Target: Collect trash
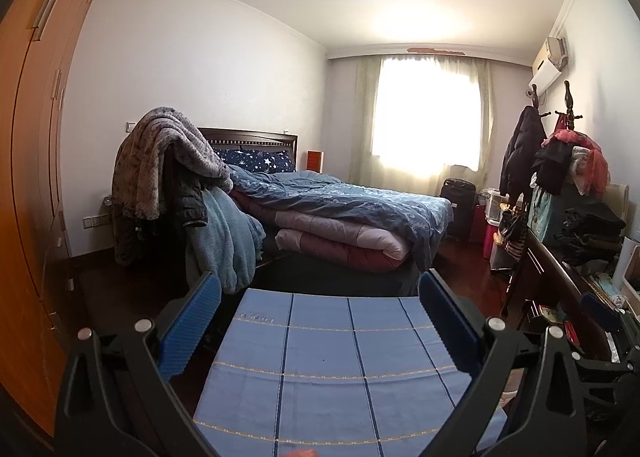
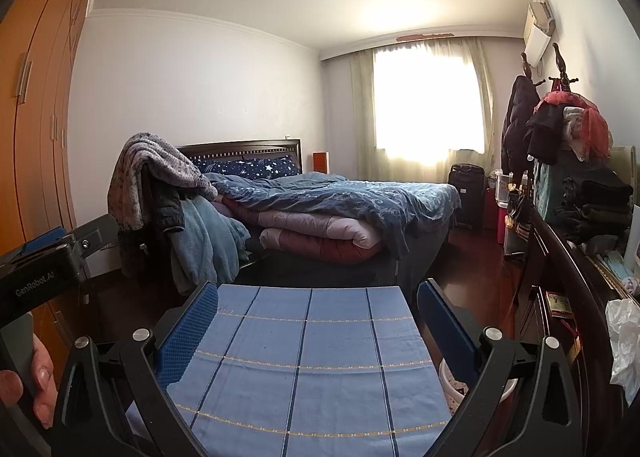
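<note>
Both units are held level over a blue checked cloth-covered tabletop (image 2: 304, 357): the left hand-held gripper (image 1: 320, 321) and the right hand-held gripper (image 2: 318, 321) each stand with jaws spread wide, holding nothing. One candidate trash item is visible: a crumpled white plastic bag (image 2: 624, 341) on the dark wooden dresser (image 2: 560, 281) at right. It should prove light, soft and slippery; pinch a bunched fold.

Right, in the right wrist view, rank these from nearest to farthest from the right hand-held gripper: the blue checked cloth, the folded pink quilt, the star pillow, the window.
1. Blue checked cloth: directly under the right hand-held gripper, between its open fingers.
2. Folded pink quilt: ahead, on the bed's near edge.
3. Star pillow: farther back, against the headboard.
4. Window: on the far wall, right of centre.
</note>
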The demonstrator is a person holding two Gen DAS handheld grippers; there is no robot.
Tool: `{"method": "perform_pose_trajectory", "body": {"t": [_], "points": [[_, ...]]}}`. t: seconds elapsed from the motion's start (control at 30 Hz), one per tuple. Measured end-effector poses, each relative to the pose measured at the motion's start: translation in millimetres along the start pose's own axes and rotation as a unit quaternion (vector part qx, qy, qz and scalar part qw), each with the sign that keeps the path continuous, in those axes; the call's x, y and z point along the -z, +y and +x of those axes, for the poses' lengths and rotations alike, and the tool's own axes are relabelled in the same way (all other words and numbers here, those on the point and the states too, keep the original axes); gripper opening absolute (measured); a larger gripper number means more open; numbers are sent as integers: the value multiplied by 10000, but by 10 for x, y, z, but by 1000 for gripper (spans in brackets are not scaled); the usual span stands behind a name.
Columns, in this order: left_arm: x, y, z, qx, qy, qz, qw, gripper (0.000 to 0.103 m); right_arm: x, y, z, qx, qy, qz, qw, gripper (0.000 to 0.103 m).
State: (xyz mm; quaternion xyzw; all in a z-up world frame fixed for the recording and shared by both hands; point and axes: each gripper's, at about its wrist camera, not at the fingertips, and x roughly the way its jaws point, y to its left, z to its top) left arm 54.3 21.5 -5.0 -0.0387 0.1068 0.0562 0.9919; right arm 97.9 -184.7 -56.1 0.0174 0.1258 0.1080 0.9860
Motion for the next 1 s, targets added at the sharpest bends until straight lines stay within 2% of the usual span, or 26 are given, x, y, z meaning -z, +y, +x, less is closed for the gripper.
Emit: {"method": "perform_pose_trajectory", "body": {"t": [0.37, 0.67, 1.0], "points": [[7, -69, 12, 184, -34, 97, 9998, 100, -19, 8, 25, 32, 30, 41, 10000, 99], [17, -12, 82, 252, -114, -54, 9996, 100, 26, 2, 201, 69, 173, 72, 9998, 99], [49, -32, 254, 196, 70, 37, 9998, 100, 91, 9, 339, 53, 311, 61, 9995, 99]]}}
